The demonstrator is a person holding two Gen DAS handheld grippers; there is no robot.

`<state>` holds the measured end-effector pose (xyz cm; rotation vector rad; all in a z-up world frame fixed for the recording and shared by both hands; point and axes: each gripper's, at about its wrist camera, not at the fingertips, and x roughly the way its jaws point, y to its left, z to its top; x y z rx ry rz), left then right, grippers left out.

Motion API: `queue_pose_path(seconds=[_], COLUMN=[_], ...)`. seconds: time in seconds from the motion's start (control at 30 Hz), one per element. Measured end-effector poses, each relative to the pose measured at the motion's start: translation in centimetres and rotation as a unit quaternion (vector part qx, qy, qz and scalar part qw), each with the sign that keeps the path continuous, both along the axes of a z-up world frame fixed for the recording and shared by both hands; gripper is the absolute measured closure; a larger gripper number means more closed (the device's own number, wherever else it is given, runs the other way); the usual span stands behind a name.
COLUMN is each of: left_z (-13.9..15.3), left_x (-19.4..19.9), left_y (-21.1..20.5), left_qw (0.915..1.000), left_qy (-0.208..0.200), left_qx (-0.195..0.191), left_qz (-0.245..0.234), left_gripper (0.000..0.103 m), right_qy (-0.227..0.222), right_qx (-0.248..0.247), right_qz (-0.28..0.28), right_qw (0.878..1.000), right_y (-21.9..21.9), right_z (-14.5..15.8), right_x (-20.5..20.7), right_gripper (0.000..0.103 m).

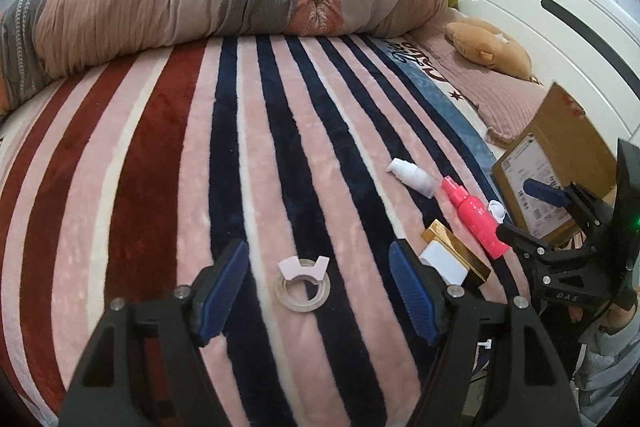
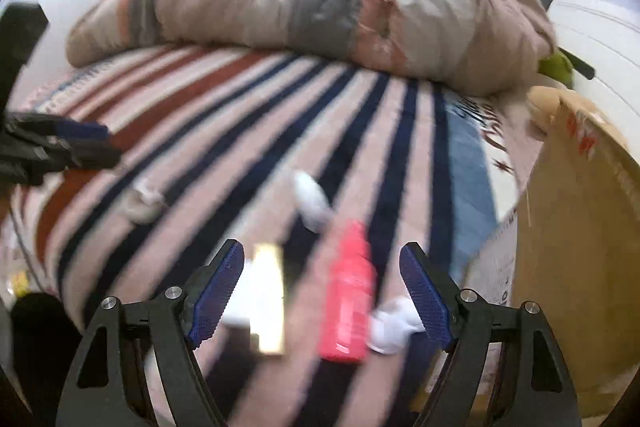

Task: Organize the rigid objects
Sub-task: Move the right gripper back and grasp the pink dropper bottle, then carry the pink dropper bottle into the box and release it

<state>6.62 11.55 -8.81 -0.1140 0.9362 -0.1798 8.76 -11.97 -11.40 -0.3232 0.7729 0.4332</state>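
1. Tape position: the clear ring-shaped roll of adhesive tape (image 1: 303, 285) lies flat on the striped plush bed blanket (image 1: 160, 155), centred just ahead of the left claw (image 1: 318, 291), whose jaws stand apart and empty.
2. Bottle axis: the pink plastic bottle (image 2: 351, 287) points away from the right claw (image 2: 322, 293), jaws apart, straddling it untouched.
3. Views: the left view is sharp; the right is blurred but shows the brown cardboard box (image 2: 576, 267) closer.

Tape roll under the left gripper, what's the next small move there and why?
Probably lower the left gripper a little further and close on the tape roll. The roll lies flat on the striped blanket, centred between the open blue fingers, which do not touch it. Nothing else crowds it; the gold and white box lies off to the right.
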Motion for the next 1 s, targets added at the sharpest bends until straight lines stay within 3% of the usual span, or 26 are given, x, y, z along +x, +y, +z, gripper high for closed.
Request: queue_pose_path(seconds=[0.07, 0.1, 0.23, 0.33, 0.43, 0.47, 0.53, 0.7, 0.93, 1.0], left_z=[0.1, 0.2, 0.3, 0.3, 0.4, 0.4, 0.4, 0.4, 0.6, 0.8], left_x=[0.0, 0.0, -0.1, -0.2, -0.1, -0.1, 0.0, -0.1, 0.1, 0.0], left_y=[-0.2, -0.3, -0.7, -1.0, -0.9, -0.9, -0.9, -0.6, -0.5, -0.8], left_qw=[1.0000, 1.0000, 1.0000, 0.9999, 0.9999, 0.9999, 0.9999, 0.9999, 0.9998, 0.9998], left_qy=[0.001, 0.000, 0.001, 0.001, 0.001, 0.001, 0.001, 0.002, 0.002, -0.001], left_qx=[0.002, 0.001, 0.003, 0.006, 0.002, 0.001, -0.002, -0.004, -0.009, -0.009], left_qz=[0.000, -0.001, -0.007, -0.012, -0.011, -0.011, -0.012, -0.010, -0.016, -0.019], left_gripper=[0.033, 0.033, 0.033, 0.033, 0.033, 0.033, 0.033, 0.033, 0.033, 0.033], right_qy=[0.016, 0.021, 0.026, 0.061, 0.071, 0.071, 0.075, 0.111, 0.164, 0.149], right_qx=[0.008, 0.011, -0.008, 0.005, 0.016, 0.014, 0.007, -0.008, -0.017, -0.015], right_qz=[-0.003, -0.005, -0.034, -0.049, -0.027, -0.025, -0.025, -0.044, -0.045, -0.051], right_qw=[1.000, 1.000, 0.999, 0.997, 0.997, 0.997, 0.997, 0.993, 0.985, 0.987], right_y=[-1.1, -1.4, -2.4, -3.2, -2.6, -2.3, -1.7, -0.8, 0.1, 0.2], right_z=[-0.3, -0.3, -0.4, -1.1, -1.6, -1.7, -2.2, -4.0, -5.8, -5.3], right_x=[-0.3, -0.4, -1.1, -1.3, -1.4, -1.4, -0.7, 2.1, 5.6, 5.9], right_gripper=[0.027, 0.035, 0.044, 0.044, 0.044, 0.047, 0.064, 0.075, 0.076, 0.076])
